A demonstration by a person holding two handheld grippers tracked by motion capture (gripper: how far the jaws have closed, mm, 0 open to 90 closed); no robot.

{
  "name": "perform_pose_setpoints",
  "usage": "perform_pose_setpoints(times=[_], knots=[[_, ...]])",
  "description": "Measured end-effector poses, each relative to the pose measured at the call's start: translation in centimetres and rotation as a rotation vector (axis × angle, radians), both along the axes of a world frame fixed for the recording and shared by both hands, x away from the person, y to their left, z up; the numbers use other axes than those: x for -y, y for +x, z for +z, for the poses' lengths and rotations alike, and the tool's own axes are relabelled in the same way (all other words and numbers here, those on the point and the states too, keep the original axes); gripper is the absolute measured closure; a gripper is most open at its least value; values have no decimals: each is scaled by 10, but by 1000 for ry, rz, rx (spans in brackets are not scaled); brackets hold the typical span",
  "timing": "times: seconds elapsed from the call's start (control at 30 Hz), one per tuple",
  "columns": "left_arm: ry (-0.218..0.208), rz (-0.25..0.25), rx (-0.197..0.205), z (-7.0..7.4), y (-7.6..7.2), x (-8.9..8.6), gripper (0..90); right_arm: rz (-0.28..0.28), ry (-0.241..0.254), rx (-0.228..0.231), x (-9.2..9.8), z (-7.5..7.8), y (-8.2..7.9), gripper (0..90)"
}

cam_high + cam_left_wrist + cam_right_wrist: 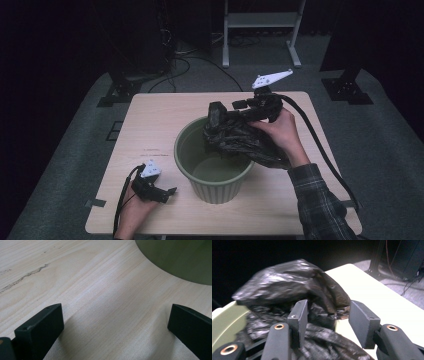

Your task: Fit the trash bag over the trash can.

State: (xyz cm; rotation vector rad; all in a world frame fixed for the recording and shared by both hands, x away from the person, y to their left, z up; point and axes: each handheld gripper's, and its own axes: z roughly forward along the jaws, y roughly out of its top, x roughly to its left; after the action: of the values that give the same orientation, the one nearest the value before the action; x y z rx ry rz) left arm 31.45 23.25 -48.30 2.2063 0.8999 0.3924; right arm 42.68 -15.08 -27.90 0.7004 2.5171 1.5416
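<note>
- One green bucket [216, 167] stands near the middle of one pale wooden table [150, 130]; its wall also fills the upper right corner of the left tool's view.
- One crumpled black plastic bag [240, 140] is draped over the bucket's far right rim, part inside, part hanging outside.
- Right tool [227, 112]: held above the bag at the bucket's far rim; in its own view the jaws stand apart, with bag folds lying between and beneath them but not pinched.
- Left tool [167, 192]: rests low on the table, just beside the bucket's near left side; jaws wide apart with bare wood between them.
- Two hands, one per tool; one plaid sleeve [320, 205] covers the right forearm.
</note>
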Motion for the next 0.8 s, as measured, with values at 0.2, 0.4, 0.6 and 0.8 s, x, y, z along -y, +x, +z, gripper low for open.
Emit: perform_pose_setpoints(times=[0.2, 0.4, 0.6, 0.8], knots=[[-1, 0, 0, 0, 0, 0, 0, 61, -7, -22, -18, 0, 8, 771], [0, 0, 0, 0, 0, 0, 0, 175, -7, -63, -34, -4, -1, 892], [0, 0, 0, 0, 0, 0, 0, 233, -102, -92, -46, -14, -14, 693], [0, -1, 0, 0, 0, 0, 0, 191, -29, -46, -26, 1, -16, 597]])
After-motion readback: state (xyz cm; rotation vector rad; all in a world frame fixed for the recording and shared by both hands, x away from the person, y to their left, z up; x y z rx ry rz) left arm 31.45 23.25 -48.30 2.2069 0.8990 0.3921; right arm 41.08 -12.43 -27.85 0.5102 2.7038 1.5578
